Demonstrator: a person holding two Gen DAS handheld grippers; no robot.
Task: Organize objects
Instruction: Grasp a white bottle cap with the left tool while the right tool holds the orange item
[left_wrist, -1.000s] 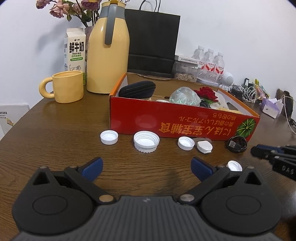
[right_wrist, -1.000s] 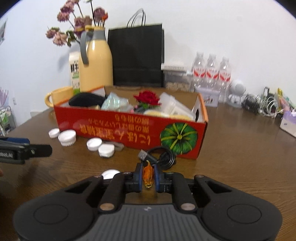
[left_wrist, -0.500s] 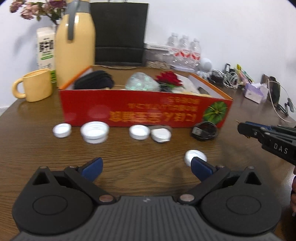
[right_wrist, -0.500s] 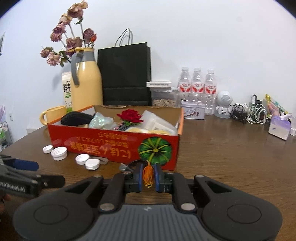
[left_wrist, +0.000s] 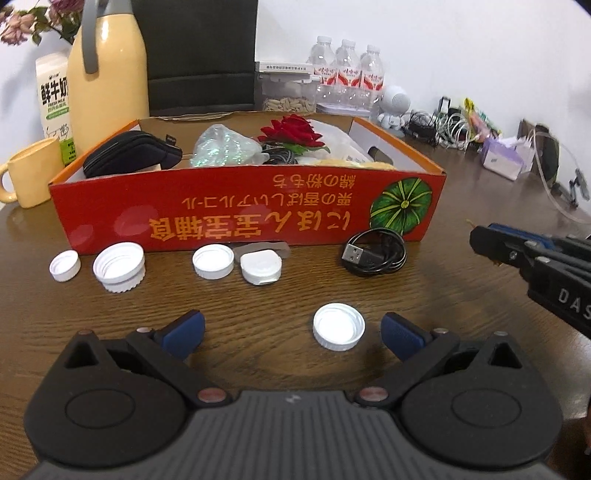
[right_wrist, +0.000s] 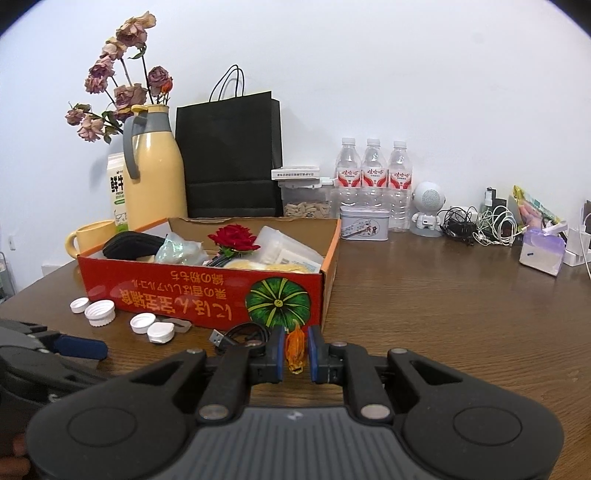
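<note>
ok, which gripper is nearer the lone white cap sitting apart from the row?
Left. The left gripper is open, the lone white cap lying between its fingers. The right gripper, shut on a small orange object, is off to the side by the red box.

My wooden table (left_wrist: 461, 192) carries a red box (left_wrist: 243, 218) in the middle, with four white caps (left_wrist: 118, 267) in a row and a coiled black cable (left_wrist: 376, 251) along its near side, and one more cap (left_wrist: 338, 331) nearer my edge. Along the far edge stand a mug (right_wrist: 90, 236), jug (right_wrist: 155, 177), milk carton (right_wrist: 117, 192), black bag (right_wrist: 231, 158), three bottles (right_wrist: 373, 177), a tin (right_wrist: 364, 223) and tangled chargers (right_wrist: 476, 221).
</note>
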